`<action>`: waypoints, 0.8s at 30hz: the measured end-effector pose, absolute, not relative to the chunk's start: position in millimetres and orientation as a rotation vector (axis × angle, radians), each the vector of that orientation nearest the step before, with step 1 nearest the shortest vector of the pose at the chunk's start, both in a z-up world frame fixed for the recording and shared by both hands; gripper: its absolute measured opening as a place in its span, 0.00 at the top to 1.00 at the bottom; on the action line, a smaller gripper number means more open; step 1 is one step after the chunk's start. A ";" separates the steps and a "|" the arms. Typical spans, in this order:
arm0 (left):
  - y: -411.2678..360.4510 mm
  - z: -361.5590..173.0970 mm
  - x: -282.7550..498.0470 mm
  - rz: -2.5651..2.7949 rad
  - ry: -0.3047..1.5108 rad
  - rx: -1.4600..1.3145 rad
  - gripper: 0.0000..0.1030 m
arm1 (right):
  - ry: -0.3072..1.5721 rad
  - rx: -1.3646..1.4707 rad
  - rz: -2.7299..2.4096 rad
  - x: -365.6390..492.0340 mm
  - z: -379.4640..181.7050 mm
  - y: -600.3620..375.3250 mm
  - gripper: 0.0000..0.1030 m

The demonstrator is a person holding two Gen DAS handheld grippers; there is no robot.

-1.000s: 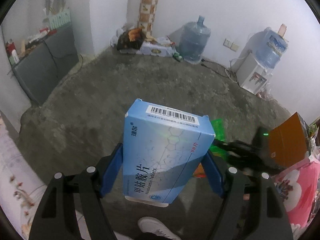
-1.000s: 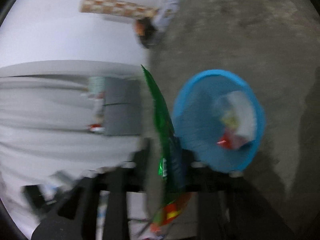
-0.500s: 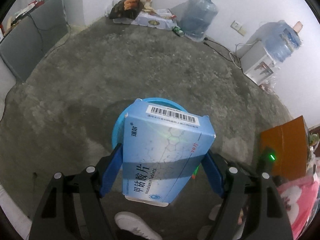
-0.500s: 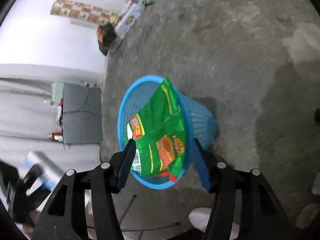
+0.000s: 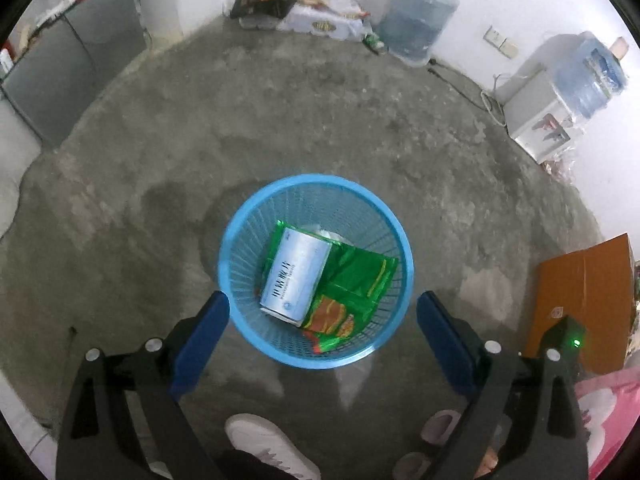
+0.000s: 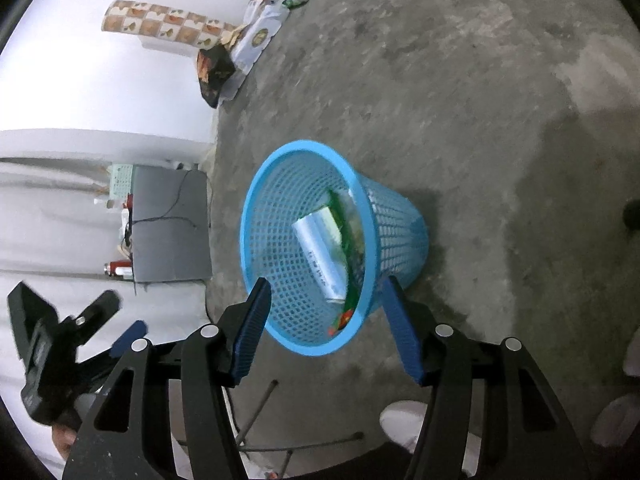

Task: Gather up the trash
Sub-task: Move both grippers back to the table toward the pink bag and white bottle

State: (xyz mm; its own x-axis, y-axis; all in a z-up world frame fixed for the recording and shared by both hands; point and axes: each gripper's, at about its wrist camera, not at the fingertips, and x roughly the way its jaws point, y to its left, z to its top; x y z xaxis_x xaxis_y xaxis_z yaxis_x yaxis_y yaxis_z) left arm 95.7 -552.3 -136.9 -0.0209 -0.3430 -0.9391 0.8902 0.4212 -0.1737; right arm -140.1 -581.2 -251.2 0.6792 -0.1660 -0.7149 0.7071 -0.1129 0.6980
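Observation:
A blue mesh waste basket (image 5: 407, 264) stands on the concrete floor. Inside it a light-blue medicine box (image 5: 294, 276) lies on top of a green snack bag (image 5: 360, 276). My left gripper (image 5: 322, 300) hangs straight above the basket, its jaws opening wide with nothing between them. In the right wrist view the same basket (image 6: 400, 224) appears tilted, with the box (image 6: 320, 252) and the green bag (image 6: 347, 236) inside. My right gripper (image 6: 326, 283) is open and empty, its fingertips just above the basket's near rim.
A person's white shoe (image 5: 264, 448) and grey slippers (image 5: 440, 432) are on the floor near the basket. An orange cardboard box (image 5: 584, 300) stands at right. A water dispenser (image 5: 540, 120), a water jug (image 5: 416, 20) and a grey cabinet (image 5: 68, 76) line the walls.
The left jaws spread and the blue box fell into the basket. The green bag left the right gripper and now lies in the basket too. Both grippers hold nothing.

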 end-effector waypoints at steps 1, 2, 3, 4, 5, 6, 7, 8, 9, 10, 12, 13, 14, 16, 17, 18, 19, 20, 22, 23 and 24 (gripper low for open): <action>-547.1 -129.1 95.5 -1.078 1.203 0.571 0.10 | 0.470 1.505 -0.783 -138.9 -247.4 -579.5 0.45; -541.8 -120.8 96.3 -1.082 1.190 0.560 0.10 | 0.472 1.493 -0.784 -137.3 -241.8 -577.9 0.45; -534.4 -109.5 96.4 -1.083 1.172 0.549 0.10 | 0.472 1.482 -0.785 -136.2 -236.5 -576.2 0.45; -526.7 -98.9 96.1 -1.088 1.152 0.541 0.10 | 0.470 1.462 -0.786 -134.1 -228.7 -574.1 0.45; -518.0 -87.1 95.7 -1.096 1.133 0.532 0.10 | 0.470 1.445 -0.785 -131.9 -222.4 -572.2 0.45; -513.1 -79.7 94.7 -1.102 1.123 0.527 0.10 | 0.475 1.419 -0.786 -129.1 -213.8 -570.0 0.45; -500.3 -65.5 93.5 -1.113 1.100 0.508 0.10 | 0.478 1.394 -0.786 -126.3 -207.8 -567.6 0.44; -490.0 -54.5 92.4 -1.113 1.082 0.493 0.10 | 0.483 1.348 -0.781 -121.9 -195.5 -563.4 0.43; -480.7 -45.0 91.5 -1.117 1.071 0.475 0.10 | 0.488 1.312 -0.776 -117.5 -186.2 -559.9 0.39; -468.0 -34.0 90.4 -1.122 1.057 0.448 0.10 | 0.492 1.274 -0.766 -112.4 -176.4 -556.1 0.37; -444.4 -16.1 88.8 -1.123 1.039 0.407 0.10 | 0.498 1.188 -0.740 -100.0 -153.4 -546.9 0.34; -430.5 -7.7 88.0 -1.123 1.028 0.383 0.10 | 0.501 1.161 -0.732 -95.4 -145.5 -543.3 0.31; -417.9 -0.4 87.2 -1.120 1.019 0.364 0.10 | 0.502 1.120 -0.714 -88.8 -133.6 -537.1 0.30; -384.4 13.6 86.9 -1.103 0.999 0.320 0.10 | 0.502 1.043 -0.683 -75.8 -111.3 -522.7 0.24; -367.4 19.5 86.9 -1.094 0.987 0.301 0.10 | 0.503 1.013 -0.672 -71.1 -104.2 -516.9 0.21; -354.6 23.1 87.0 -1.085 0.976 0.291 0.10 | 0.510 0.969 -0.651 -63.9 -93.2 -507.3 0.21; -342.0 26.7 87.4 -1.068 0.964 0.285 0.10 | 0.518 0.933 -0.639 -57.4 -84.6 -499.1 0.18; -323.2 31.5 88.5 -1.028 0.941 0.279 0.10 | 0.525 0.902 -0.627 -52.1 -78.3 -491.5 0.16; -298.0 38.1 89.5 -0.992 0.917 0.262 0.10 | 0.535 0.826 -0.597 -39.9 -61.9 -472.4 0.14; -280.8 41.4 90.3 -0.967 0.907 0.248 0.10 | 0.540 0.799 -0.589 -35.6 -56.8 -467.0 0.13; -269.9 43.6 90.7 -0.950 0.903 0.239 0.10 | 0.548 0.770 -0.582 -30.7 -51.4 -460.6 0.12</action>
State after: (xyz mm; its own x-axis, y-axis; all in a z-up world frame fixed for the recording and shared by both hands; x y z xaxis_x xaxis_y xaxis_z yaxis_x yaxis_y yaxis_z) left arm 90.7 -269.9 43.6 0.2607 -0.6001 -0.7562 0.7856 0.5872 -0.1951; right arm -30.7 -460.6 -51.4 0.7117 -0.2796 -0.6444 0.6602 0.5797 0.4776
